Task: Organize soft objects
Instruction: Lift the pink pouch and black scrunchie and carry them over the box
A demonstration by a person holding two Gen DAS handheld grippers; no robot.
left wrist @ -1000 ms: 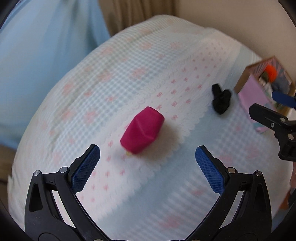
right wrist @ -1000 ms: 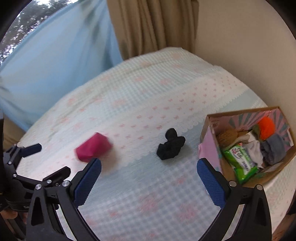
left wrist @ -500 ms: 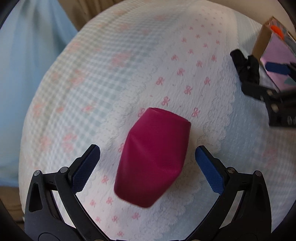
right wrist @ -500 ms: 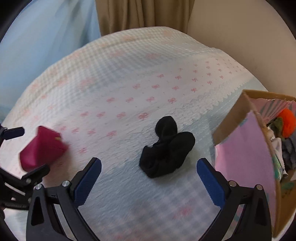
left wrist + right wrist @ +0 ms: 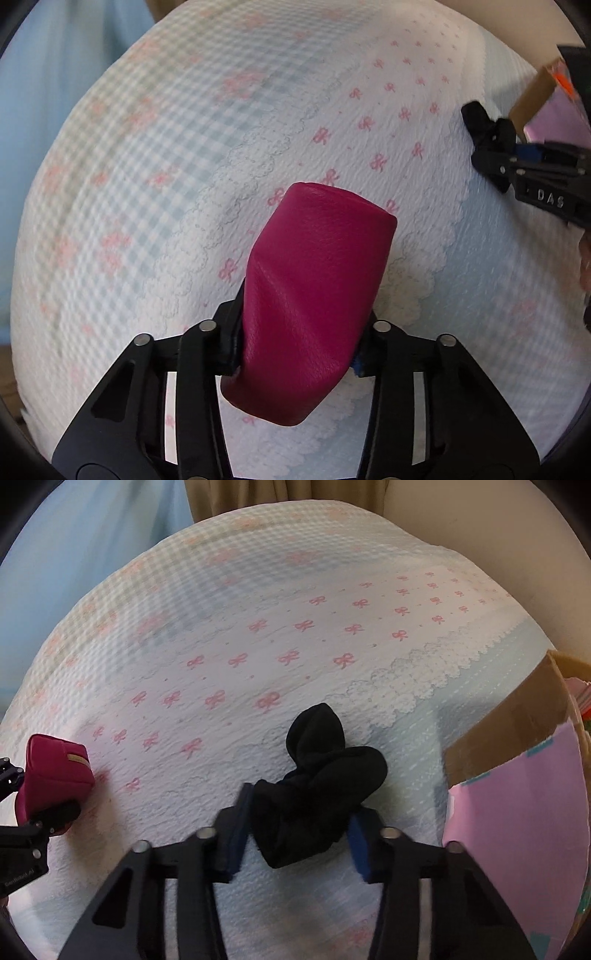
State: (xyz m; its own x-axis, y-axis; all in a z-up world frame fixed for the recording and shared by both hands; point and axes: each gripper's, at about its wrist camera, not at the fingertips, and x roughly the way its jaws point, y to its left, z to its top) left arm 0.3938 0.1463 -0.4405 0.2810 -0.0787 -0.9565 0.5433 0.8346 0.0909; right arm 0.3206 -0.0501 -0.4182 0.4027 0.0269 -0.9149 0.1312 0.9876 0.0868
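Note:
A soft magenta pouch (image 5: pixel 314 295) lies on the bed, and my left gripper (image 5: pixel 295 350) is shut on its near end. The pouch also shows at the left edge of the right wrist view (image 5: pixel 55 771), with the left gripper's fingers around it. A black rolled sock (image 5: pixel 321 779) lies on the bedspread, and my right gripper (image 5: pixel 299 834) is shut on its near part. In the left wrist view the sock (image 5: pixel 484 125) and the right gripper sit at the far right.
A cardboard box (image 5: pixel 517 738) with a pink flap stands on the bed at the right, close to the sock. The bedspread (image 5: pixel 295 627) has pink bows and blue checks. A beige curtain (image 5: pixel 288 494) and a wall are behind the bed.
Both grippers moved forward and down and closed: the left onto the magenta pouch, the right onto the black sock. Both were open half a second ago.

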